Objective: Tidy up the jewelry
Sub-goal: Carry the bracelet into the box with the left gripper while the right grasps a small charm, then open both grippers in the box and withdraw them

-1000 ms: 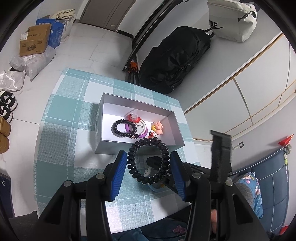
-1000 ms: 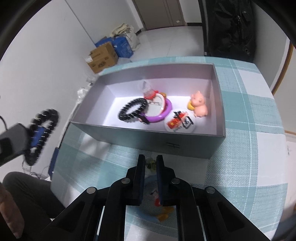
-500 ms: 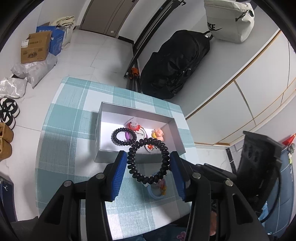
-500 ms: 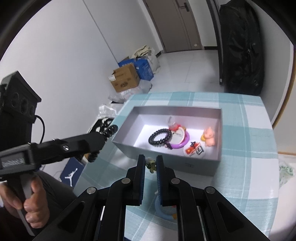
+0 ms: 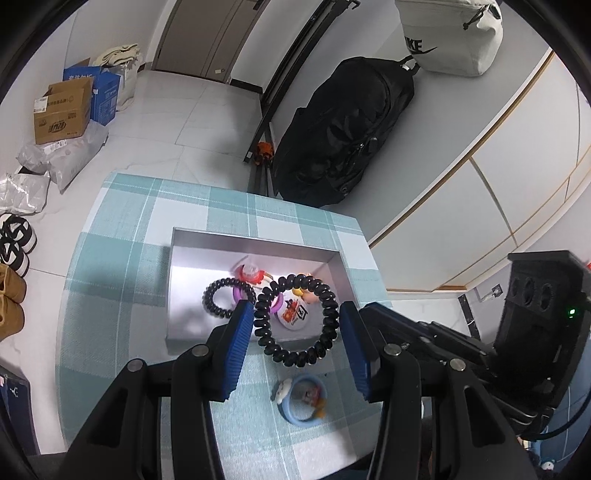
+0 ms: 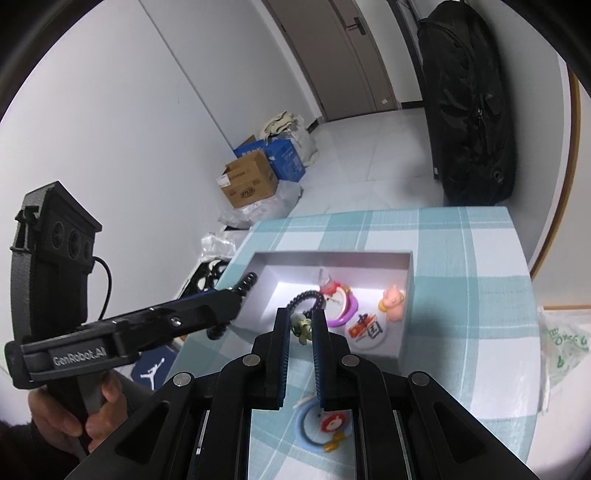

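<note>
A small table under a teal-and-white checked cloth [image 5: 122,236] fills the lower middle of both views, standing on pale floor tiles. In the left wrist view cardboard and blue boxes [image 5: 62,110] sit at the upper left, shoes at the left edge, a black bag [image 5: 343,136] leans on the wall at upper centre, and a white bag [image 5: 450,33] hangs at the top right.

A grey open box [image 5: 255,245] rests on the cloth at centre. Inside lie a black coil bracelet [image 5: 221,299], a purple ring, a pink pig figure [image 6: 393,301] and a round badge [image 6: 369,330]. A blue ring with charms [image 5: 301,402] lies on the cloth below the box.

The left gripper [image 5: 297,325] is partly closed, its blue pads holding a black coil hair tie [image 5: 295,321] stretched between them, above the box's near edge. The right gripper [image 6: 300,326] is nearly shut on a small greenish trinket [image 6: 301,326], possibly a clip; it is too small to tell. A hand [image 6: 70,421] grips the left tool's handle at lower left.
</note>
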The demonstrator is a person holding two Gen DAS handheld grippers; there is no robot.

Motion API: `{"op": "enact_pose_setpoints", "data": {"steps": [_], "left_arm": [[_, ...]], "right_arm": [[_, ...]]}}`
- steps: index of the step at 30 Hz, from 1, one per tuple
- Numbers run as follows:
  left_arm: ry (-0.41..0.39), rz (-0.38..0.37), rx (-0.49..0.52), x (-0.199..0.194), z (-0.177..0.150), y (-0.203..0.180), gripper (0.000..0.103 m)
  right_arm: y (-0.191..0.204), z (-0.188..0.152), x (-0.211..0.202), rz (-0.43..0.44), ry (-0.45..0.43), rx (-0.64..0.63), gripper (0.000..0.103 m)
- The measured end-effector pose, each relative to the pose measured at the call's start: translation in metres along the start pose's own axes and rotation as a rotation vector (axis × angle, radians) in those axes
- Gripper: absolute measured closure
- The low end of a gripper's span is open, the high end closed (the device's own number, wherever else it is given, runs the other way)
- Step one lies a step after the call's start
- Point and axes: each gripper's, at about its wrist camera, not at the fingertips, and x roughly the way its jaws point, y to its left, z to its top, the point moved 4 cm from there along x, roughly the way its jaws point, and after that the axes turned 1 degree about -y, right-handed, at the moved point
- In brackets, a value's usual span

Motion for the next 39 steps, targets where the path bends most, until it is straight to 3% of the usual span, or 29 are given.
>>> {"op": "enact_pose_setpoints", "data": {"steps": [14,26,39], "left_arm": [[0.026,0.032,-0.005,0.030,0.026,0.000,0.060],[0.119,0.044,-0.021,0.063,0.030,0.006,0.060],[0.141,0.054,-0.003,0.070,0.030,0.003,0.060]], "right_arm": [[-0.028,0.025,0.013,0.037,0.004,0.051,0.092],[-0.047,0.033,0.033,0.040,0.030,0.074,0.092],[-0.054,0.033,0.037,0.058,0.057,0.108,0.092]]}}
